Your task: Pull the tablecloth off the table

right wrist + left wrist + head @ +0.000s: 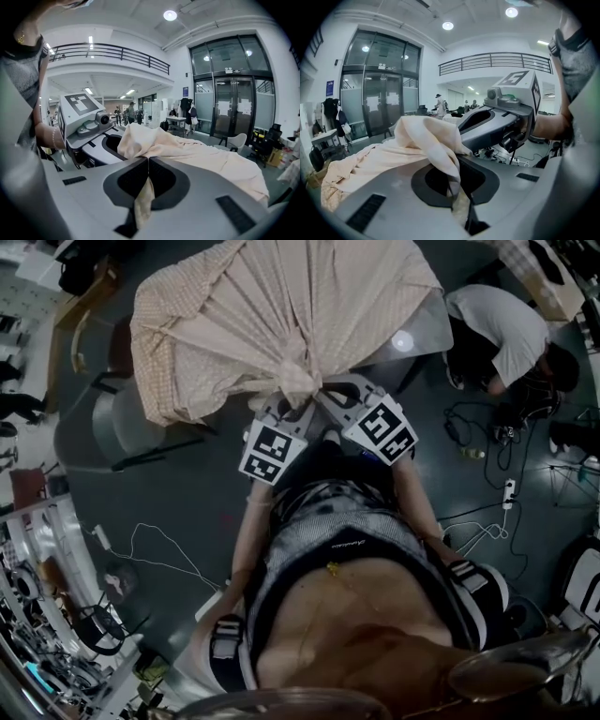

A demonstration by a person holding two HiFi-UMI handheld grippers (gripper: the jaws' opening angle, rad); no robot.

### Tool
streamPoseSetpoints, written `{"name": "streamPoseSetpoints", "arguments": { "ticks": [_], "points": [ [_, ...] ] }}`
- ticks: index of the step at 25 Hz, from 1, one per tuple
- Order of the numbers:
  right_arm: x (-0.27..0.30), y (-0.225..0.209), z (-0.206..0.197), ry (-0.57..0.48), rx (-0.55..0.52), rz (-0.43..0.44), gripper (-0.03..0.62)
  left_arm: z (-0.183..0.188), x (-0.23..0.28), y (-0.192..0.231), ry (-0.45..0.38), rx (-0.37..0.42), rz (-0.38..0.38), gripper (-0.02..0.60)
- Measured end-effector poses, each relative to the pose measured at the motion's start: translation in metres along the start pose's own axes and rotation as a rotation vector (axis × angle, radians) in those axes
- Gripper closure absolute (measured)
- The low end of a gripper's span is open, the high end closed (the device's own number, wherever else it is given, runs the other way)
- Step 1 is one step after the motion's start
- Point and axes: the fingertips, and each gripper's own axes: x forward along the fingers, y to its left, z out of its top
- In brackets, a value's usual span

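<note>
The beige checked tablecloth (272, 306) lies bunched over the grey table (424, 322), with its folds drawn to one knot at the near edge. My left gripper (287, 397) and right gripper (324, 392) meet side by side at that knot. In the left gripper view my left gripper (457, 159) is shut on a fold of the tablecloth (389, 157), and a strip hangs down between the jaws. In the right gripper view my right gripper (148, 159) pinches the tablecloth (201, 157) the same way. Each view shows the other gripper close alongside, the right one (499, 117) and the left one (84, 124).
A person in a white shirt (502, 334) crouches on the floor right of the table. Cables and a power strip (509, 491) lie at the right. A chair (117, 423) stands left of the table, and a shelf of equipment (47, 615) fills the lower left.
</note>
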Motion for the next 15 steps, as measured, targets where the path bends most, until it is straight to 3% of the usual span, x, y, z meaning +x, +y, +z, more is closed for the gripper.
{"name": "streamPoseSetpoints", "arguments": {
  "ticks": [15],
  "points": [
    [-0.001, 0.086, 0.002, 0.011, 0.023, -0.057, 0.531, -0.035, -0.072, -0.036, -0.021, 0.008, -0.035, 0.561]
  ]
}}
